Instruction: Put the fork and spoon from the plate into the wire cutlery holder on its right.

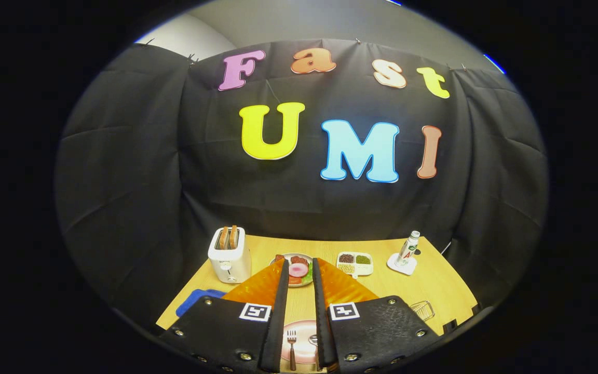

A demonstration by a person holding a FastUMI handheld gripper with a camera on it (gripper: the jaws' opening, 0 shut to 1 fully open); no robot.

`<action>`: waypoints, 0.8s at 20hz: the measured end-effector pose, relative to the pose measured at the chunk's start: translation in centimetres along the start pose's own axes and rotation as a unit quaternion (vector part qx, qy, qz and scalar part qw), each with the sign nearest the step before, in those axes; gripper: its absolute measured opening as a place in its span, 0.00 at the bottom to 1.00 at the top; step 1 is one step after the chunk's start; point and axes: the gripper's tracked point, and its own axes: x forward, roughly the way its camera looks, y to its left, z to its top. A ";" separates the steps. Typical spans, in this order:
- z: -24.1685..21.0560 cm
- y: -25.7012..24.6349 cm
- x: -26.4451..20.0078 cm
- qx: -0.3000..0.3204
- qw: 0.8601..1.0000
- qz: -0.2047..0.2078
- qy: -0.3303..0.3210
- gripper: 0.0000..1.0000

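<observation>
A bare strip of light wooden table (429,285) is seen around the wire cutlery holder (423,310). The white toaster (230,255), divided white dish (355,263) and small bottle (408,248) are set well beyond.

Red letter, perhaps "A", on the bottle (408,248), other print too small

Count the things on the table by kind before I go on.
Cutlery: 2, a metal fork and a spoon on the pink plate, between the open gripper fingers
Plates: 2
Toasters: 1
Divided trays: 1
Bottles: 1
Wire cutlery holders: 1
Blue cloths: 1
Total: 9
</observation>
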 end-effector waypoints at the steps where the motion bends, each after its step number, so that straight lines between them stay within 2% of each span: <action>1: -0.6 0.0 0.1 0.001 1.000 -0.001 0.007 0.27; 9: -8.0 -0.6 1.2 0.026 0.995 -0.017 0.095 0.27; 16: -16.3 -1.8 1.5 0.055 0.975 -0.049 0.208 0.27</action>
